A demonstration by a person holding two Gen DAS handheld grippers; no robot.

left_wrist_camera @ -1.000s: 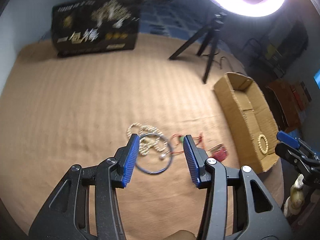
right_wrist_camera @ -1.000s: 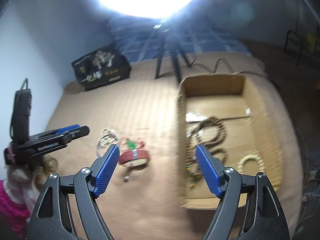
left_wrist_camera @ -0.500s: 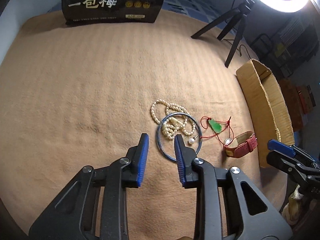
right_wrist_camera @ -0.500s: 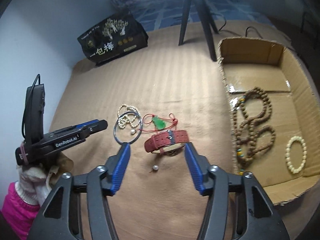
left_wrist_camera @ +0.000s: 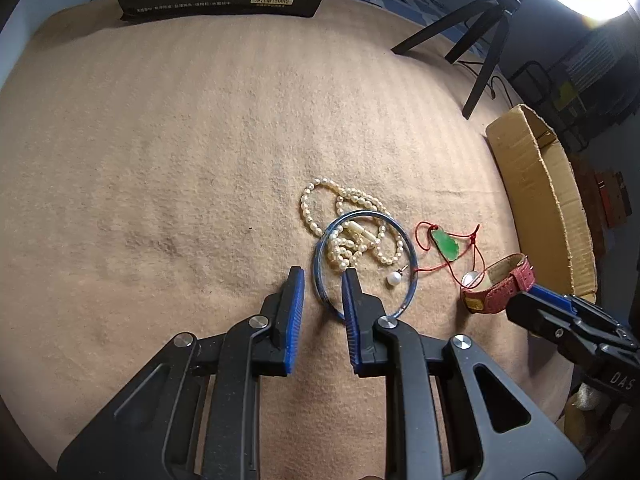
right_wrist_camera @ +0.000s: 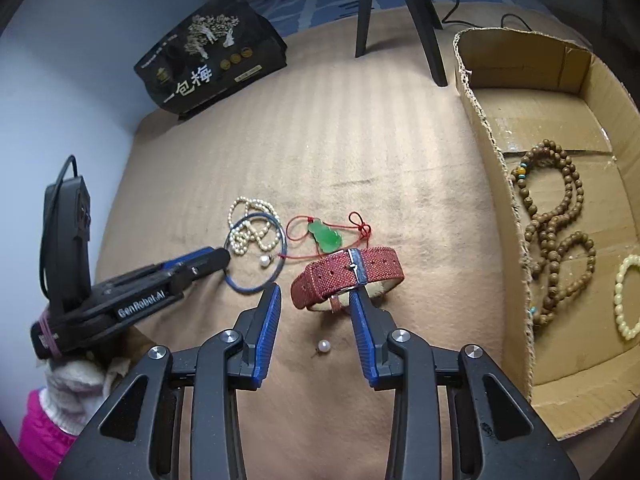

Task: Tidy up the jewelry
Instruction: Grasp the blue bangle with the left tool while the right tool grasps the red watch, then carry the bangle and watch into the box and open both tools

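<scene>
Now both grippers are closing in on the loose pieces lying on the tan cloth (left_wrist_camera: 168, 152). The left gripper (left_wrist_camera: 322, 280) has been narrowing its jaws as it dropped, and they are now straddling the near rim of the blue bangle (left_wrist_camera: 404, 240) without pressing on it; a gap still shows either side of the rim. The pearl necklace (left_wrist_camera: 344, 200) is lying partly inside that bangle, toward 12 o'clock from the tips. The right gripper (right_wrist_camera: 314, 300) has also been narrowing, and its jaws are framing the near end of the red watch strap (right_wrist_camera: 344, 274), apparently not yet squeezing it. A loose pearl (right_wrist_camera: 323, 346) is sitting between its fingers. The green pendant (right_wrist_camera: 326, 234) is resting at 12 o'clock of the watch. The cardboard box (right_wrist_camera: 496, 160), at 2 o'clock, is already holding brown beads (right_wrist_camera: 556, 236) and a pale bracelet (right_wrist_camera: 624, 296), so two pickups look imminent.
</scene>
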